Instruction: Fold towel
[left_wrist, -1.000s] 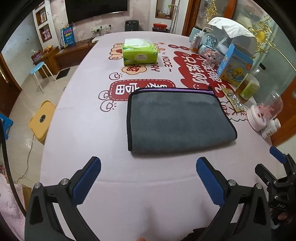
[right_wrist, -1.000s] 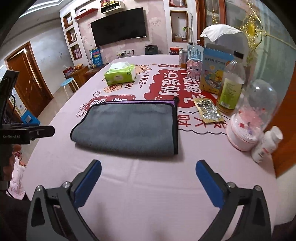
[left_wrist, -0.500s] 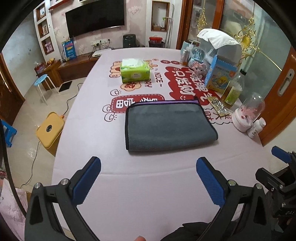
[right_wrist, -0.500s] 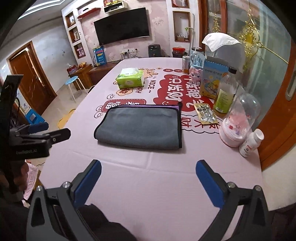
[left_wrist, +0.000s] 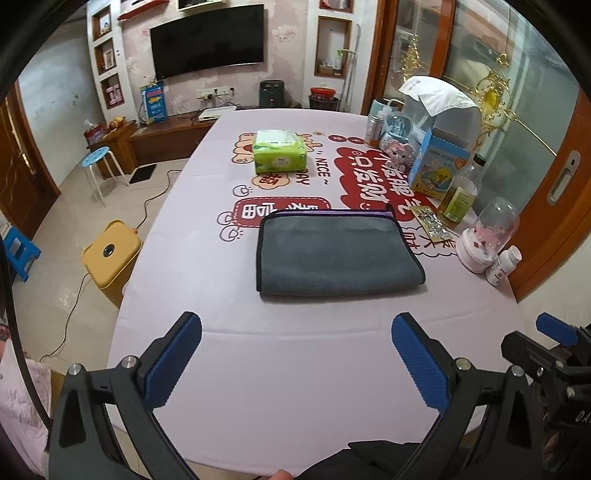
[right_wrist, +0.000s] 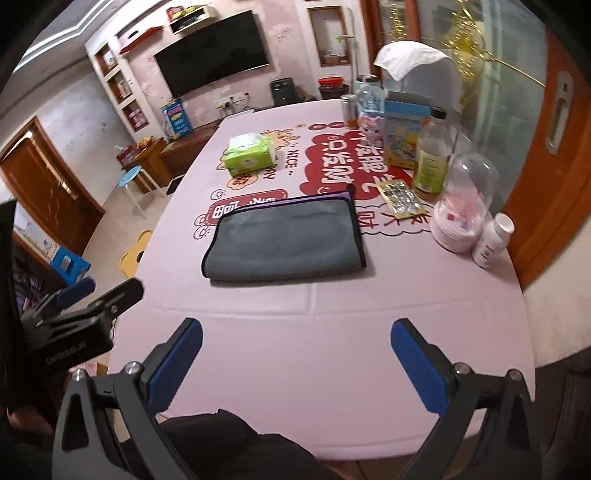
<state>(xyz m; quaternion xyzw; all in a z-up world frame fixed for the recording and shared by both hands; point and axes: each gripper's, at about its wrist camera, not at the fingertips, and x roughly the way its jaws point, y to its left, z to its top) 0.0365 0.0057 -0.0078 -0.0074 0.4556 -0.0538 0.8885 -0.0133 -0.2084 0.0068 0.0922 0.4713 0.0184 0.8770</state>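
My left gripper spread wide, holding nothing | my right gripper likewise wide — both above the near table edge | towel folded flat, well ahead, mid-table | bare cloth between — bottles crowd right edge

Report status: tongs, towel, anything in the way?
Left tongs and right tongs open, empty, short of the towel. Towel folded, flat on table. Nothing between.
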